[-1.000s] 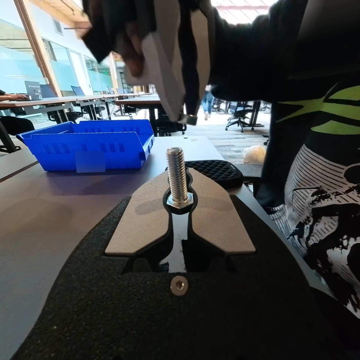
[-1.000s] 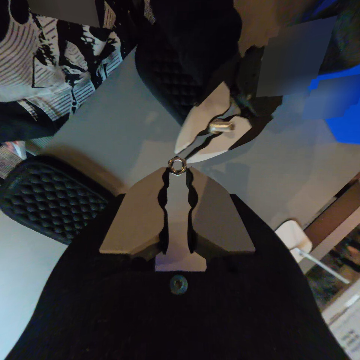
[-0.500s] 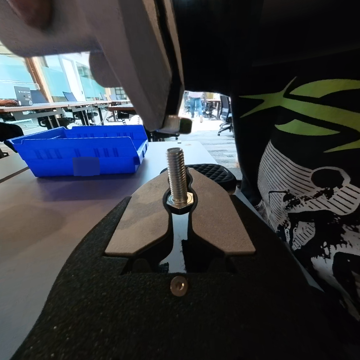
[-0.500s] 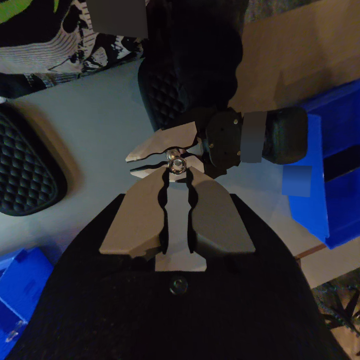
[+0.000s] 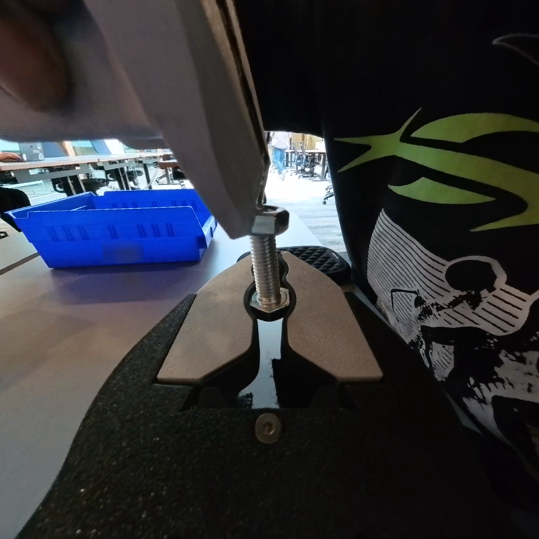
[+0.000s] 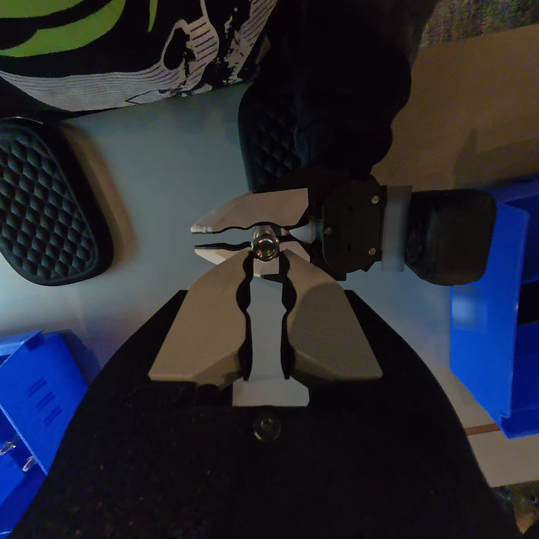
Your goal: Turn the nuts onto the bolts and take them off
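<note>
My left gripper (image 5: 269, 262) is shut on the hex head of a steel bolt (image 5: 264, 268) and holds it upright, thread up, above the grey table (image 5: 58, 320). My right gripper (image 6: 264, 256) points straight down and is shut on a steel nut (image 6: 264, 248). In the left wrist view the nut (image 5: 269, 223) sits on the tip of the bolt, slightly tilted, held by the right gripper (image 5: 262, 215) coming from above. In the right wrist view the left gripper (image 6: 201, 237) lies crosswise under the nut, and the nut hides the bolt's tip.
A blue bin (image 5: 116, 230) stands on the table to the left; the right wrist view shows blue bins at the right (image 6: 490, 320) and lower left (image 6: 35, 393). Two black padded rests (image 6: 43, 204) (image 6: 277, 140) lie near the table edge. A person's torso (image 5: 437, 204) is close on the right. There is about 7 centimeters between the tips of the two grippers.
My right gripper came down with the nut from above and beside the bolt. The nut now rests on the bolt's tip. The left gripper kept hold of the bolt.
</note>
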